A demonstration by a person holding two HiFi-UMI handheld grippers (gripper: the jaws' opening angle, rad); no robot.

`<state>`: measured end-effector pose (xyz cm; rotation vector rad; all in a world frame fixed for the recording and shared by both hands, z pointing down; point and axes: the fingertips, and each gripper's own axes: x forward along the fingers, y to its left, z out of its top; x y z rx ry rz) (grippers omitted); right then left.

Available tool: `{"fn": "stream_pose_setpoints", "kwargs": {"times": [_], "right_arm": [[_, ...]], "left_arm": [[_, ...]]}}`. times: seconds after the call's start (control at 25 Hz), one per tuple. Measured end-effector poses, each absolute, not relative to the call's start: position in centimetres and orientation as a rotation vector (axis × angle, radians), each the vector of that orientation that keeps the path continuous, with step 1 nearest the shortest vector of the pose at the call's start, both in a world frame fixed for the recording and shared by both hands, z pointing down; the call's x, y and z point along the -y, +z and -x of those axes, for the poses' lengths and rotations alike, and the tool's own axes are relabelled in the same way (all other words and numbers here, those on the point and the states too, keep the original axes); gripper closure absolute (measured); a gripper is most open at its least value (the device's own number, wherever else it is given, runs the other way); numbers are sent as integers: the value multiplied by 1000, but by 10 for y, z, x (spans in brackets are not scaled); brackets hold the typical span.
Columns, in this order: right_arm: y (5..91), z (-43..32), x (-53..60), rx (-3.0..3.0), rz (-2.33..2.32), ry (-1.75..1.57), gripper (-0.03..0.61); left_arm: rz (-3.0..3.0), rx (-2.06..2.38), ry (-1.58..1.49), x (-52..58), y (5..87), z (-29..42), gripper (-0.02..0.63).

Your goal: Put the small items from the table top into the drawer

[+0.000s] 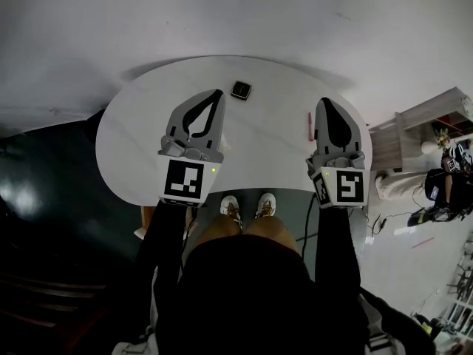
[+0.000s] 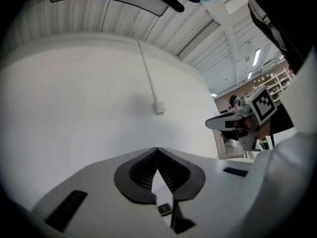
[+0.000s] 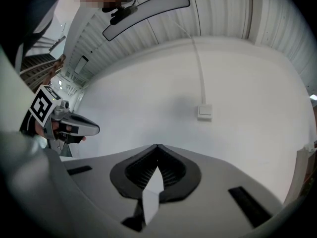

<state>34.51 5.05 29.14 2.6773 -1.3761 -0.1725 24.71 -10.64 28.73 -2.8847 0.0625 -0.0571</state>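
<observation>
A small black square item (image 1: 241, 89) lies near the far edge of the white rounded table (image 1: 140, 139). My left gripper (image 1: 219, 92) hovers just left of it, jaws shut and empty. The left gripper view shows the same item (image 2: 165, 209) on the table below the closed tips (image 2: 157, 149). A thin red pen (image 1: 310, 126) lies on the right part of the table. Beside it on the right is my right gripper (image 1: 326, 101), also shut with nothing held; its tips (image 3: 157, 146) meet in the right gripper view.
A white wall with a switch box (image 2: 159, 107) and cable duct stands right behind the table. A light wooden shelf unit (image 1: 425, 120) and floor cables are at the right. The person's shoes (image 1: 247, 207) show at the table's near edge.
</observation>
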Motion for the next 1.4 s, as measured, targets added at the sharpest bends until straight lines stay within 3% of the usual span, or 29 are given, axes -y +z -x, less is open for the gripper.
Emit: {"fn": "stream_pose_setpoints", "kwargs": {"times": [0.24,0.48,0.6,0.92,1.12,1.4], "right_arm": [[300,-354,-42,1401,-2659,-134,552],[303,-357,-32,1449,-2634,-126,552],[308,-358,-30,1461,-2625,-107,552],[314,-359,-31,1458,-2619,-86,552],[318,-360,-39,1428,-2628,-69,552],[327,-357,-53,1368,-2623,-29,552]], "left_arm": [[2801,-18,-162,107,310,-253,598],[2578,246,-491,100,392,-249,595],[2447,458,-631,89,435,-243,483],[1923,995,-907,70,549,-213,429],[1687,1148,-976,77,592,-205,393],[1476,1252,-1054,89,636,-207,390]]}}
